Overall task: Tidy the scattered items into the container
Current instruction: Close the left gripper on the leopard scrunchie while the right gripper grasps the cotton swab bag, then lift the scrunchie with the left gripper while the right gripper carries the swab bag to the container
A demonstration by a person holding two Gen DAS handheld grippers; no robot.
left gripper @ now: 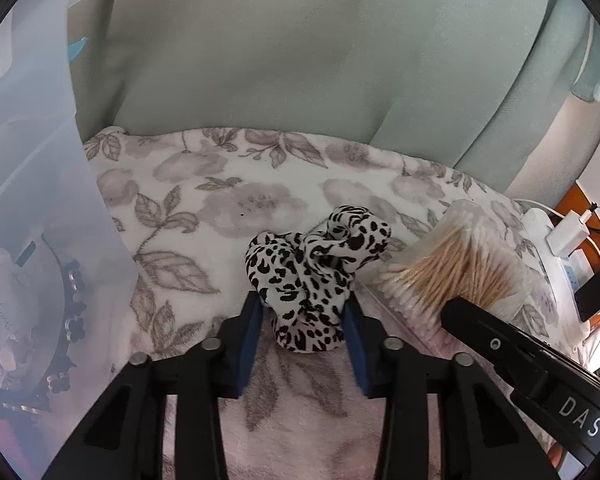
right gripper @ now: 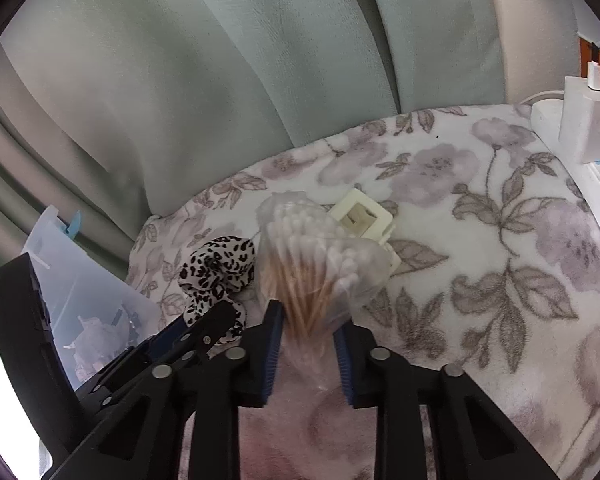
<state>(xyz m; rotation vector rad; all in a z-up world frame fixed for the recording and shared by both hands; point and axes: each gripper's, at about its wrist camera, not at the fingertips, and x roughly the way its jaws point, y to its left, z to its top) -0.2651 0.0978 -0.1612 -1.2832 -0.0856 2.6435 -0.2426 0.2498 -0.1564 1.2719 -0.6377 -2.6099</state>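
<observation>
A leopard-print scrunchie (left gripper: 316, 264) lies on the floral blanket (left gripper: 204, 200), and my left gripper (left gripper: 304, 308) is shut on its near end, both blue pads pressing the fabric. To its right, a clear bag of cotton swabs (right gripper: 316, 264) sits between the pads of my right gripper (right gripper: 306, 324), which is shut on the bag's narrow near end. The bag looks blurred. The translucent plastic container (left gripper: 40, 184) stands at the left, with a black flowered hairband and other small items inside. In the right wrist view the scrunchie (right gripper: 216, 264) and the container (right gripper: 56, 264) appear at the left.
A cream square clip (right gripper: 362, 216) lies on the blanket just beyond the swab bag. A white power strip with a charger (right gripper: 584, 120) runs along the blanket's right edge. Grey-green cushions (left gripper: 300, 60) rise behind. The blanket's right half (right gripper: 500, 220) holds nothing else.
</observation>
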